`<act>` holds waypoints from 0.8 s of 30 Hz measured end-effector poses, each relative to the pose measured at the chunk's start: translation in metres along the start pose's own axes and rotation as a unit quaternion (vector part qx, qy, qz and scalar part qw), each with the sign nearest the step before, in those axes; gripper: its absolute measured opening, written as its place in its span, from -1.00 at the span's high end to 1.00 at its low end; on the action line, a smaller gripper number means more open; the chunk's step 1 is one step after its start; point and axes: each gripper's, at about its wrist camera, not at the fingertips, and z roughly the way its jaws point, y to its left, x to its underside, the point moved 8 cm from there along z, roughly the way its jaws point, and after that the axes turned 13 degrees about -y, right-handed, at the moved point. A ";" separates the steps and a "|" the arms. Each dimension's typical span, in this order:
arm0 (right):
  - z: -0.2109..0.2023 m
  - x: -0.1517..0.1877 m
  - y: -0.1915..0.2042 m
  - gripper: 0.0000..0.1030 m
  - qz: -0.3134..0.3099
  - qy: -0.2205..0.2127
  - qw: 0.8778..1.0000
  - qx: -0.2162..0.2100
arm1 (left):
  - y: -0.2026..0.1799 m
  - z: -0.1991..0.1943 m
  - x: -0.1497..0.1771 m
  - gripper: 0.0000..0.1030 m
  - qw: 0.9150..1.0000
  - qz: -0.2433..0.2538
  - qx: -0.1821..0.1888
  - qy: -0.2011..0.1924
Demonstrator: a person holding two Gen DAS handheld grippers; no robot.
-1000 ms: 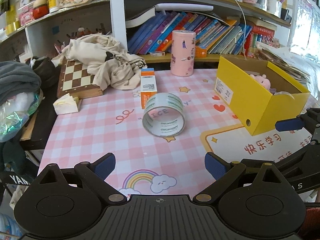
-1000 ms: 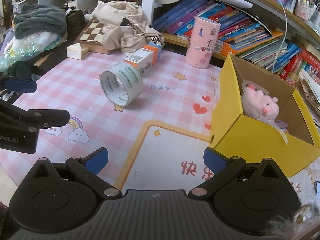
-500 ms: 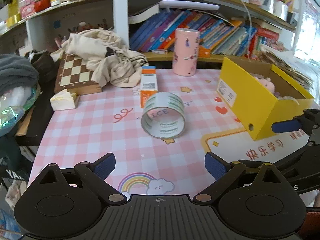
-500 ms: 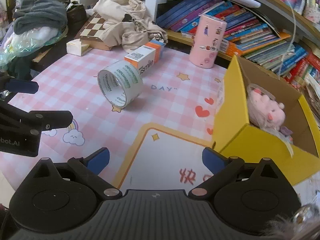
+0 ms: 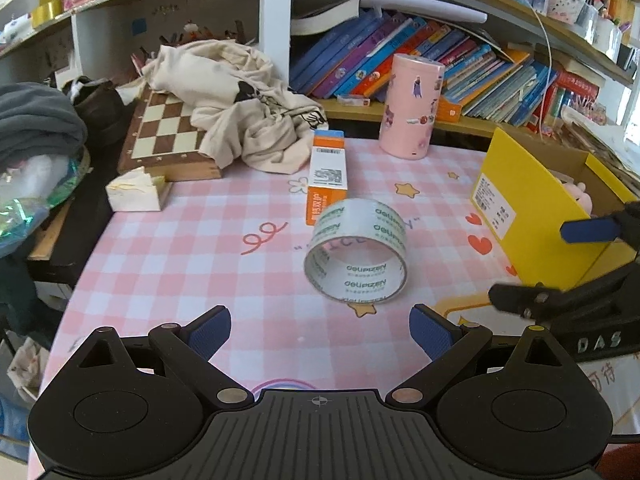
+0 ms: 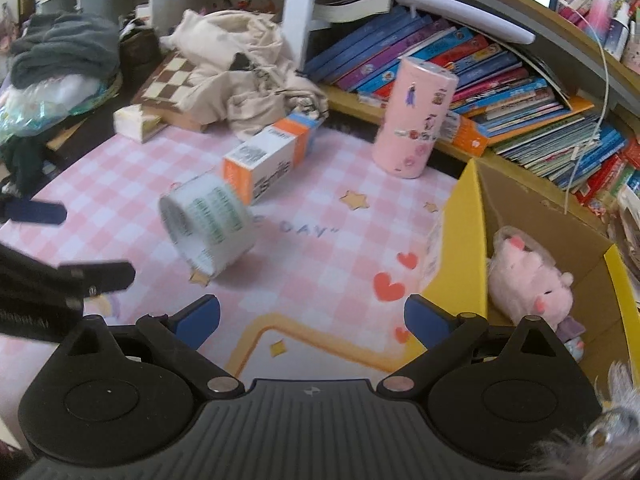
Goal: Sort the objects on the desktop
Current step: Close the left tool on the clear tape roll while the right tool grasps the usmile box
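One tape roll [image 5: 356,256], one orange carton [image 5: 327,172], one pink canister [image 5: 412,106], one yellow box [image 5: 528,216].

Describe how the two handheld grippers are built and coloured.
Both match: the left gripper and right gripper have matte black ribbed bodies, round side housings, linkage arms with metal pivot pins, and blue textured fingertips. White lettering marks the sides. No sleeves visible.
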 end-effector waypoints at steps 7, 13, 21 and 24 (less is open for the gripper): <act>0.014 -0.026 -0.015 -0.94 0.021 -0.023 0.999 0.007 | -0.013 0.021 0.000 -0.90 1.000 0.016 0.008 -0.001; 0.040 -0.047 -0.019 -0.94 0.051 -0.018 0.998 -0.010 | -0.023 0.037 0.000 -0.90 0.999 0.043 0.009 -0.007; 0.088 -0.067 -0.018 -0.94 0.075 0.008 0.997 -0.026 | -0.024 0.061 -0.001 -0.90 0.998 0.051 0.008 -0.020; 0.109 -0.076 -0.015 -0.94 0.077 0.017 0.996 -0.037 | -0.028 0.069 -0.001 -0.90 0.998 0.054 0.011 -0.020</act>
